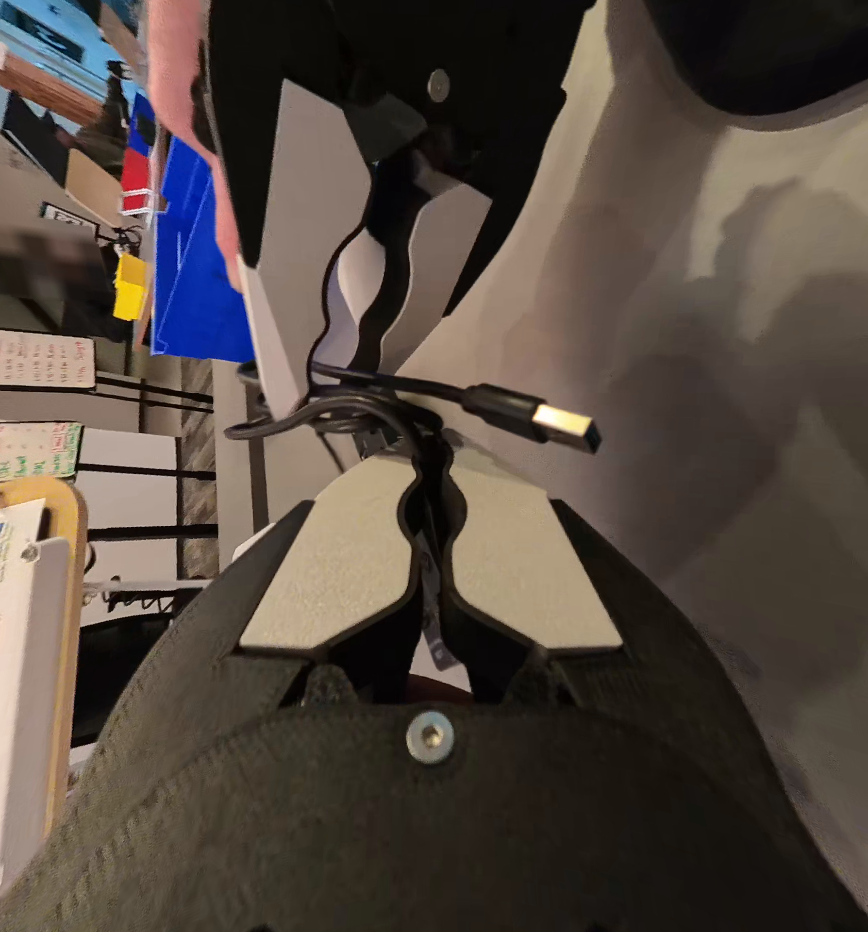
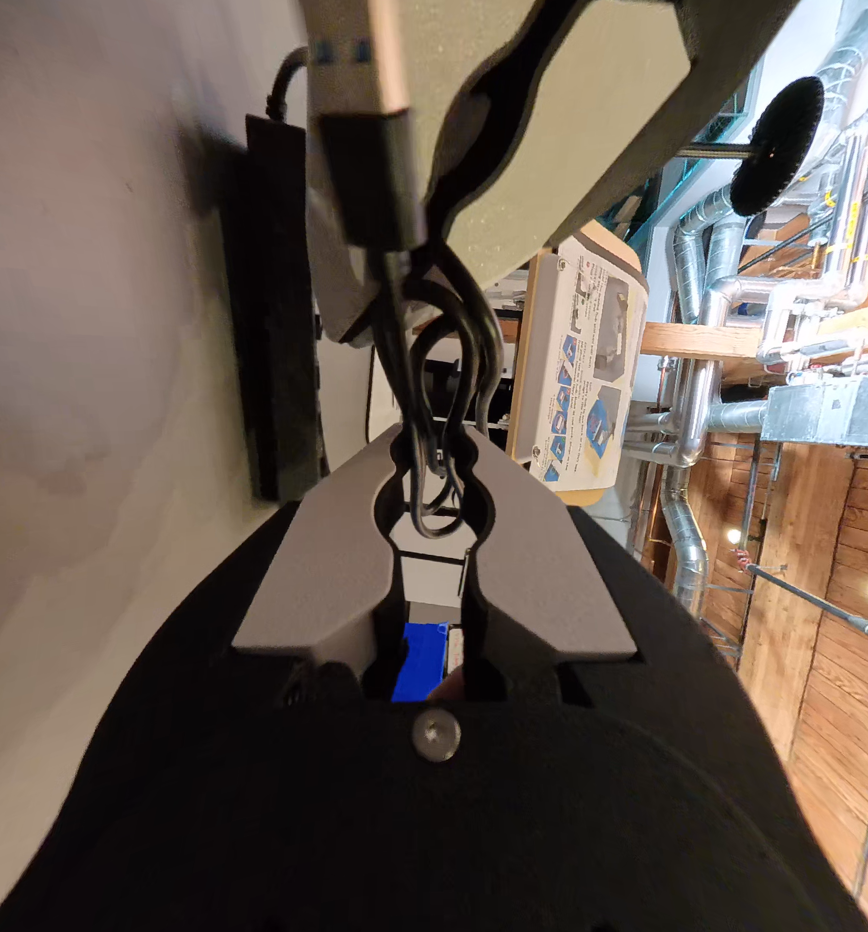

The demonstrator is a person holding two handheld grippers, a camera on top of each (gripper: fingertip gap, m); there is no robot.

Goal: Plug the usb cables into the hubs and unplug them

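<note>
A black USB cable (image 1: 351, 403), coiled in loops, hangs between both grippers above the white table (image 1: 724, 302). Its USB-A plug (image 1: 563, 423) has a black housing and a metal end and points right, in free air. My left gripper (image 1: 432, 456) is shut on the cable just behind the plug. My right gripper (image 2: 432, 444) is shut on the cable loops (image 2: 437, 353); it enters the left wrist view (image 1: 343, 375) from the top. In the right wrist view the plug (image 2: 371, 171) sits by the left gripper (image 2: 412, 262). A black hub (image 2: 275, 302) lies on the table (image 2: 94, 302), apart from the plug.
A blue bin (image 1: 195, 277), a yellow block (image 1: 129, 287) and a red item (image 1: 137, 184) stand beyond the table edge. A white instruction sheet on a wooden board (image 2: 583, 373) stands nearby. A person's hand (image 1: 180, 75) holds the right gripper. Metal pipes (image 2: 699, 353) run along the background. There is about 6 centimetres between the tips of the two grippers.
</note>
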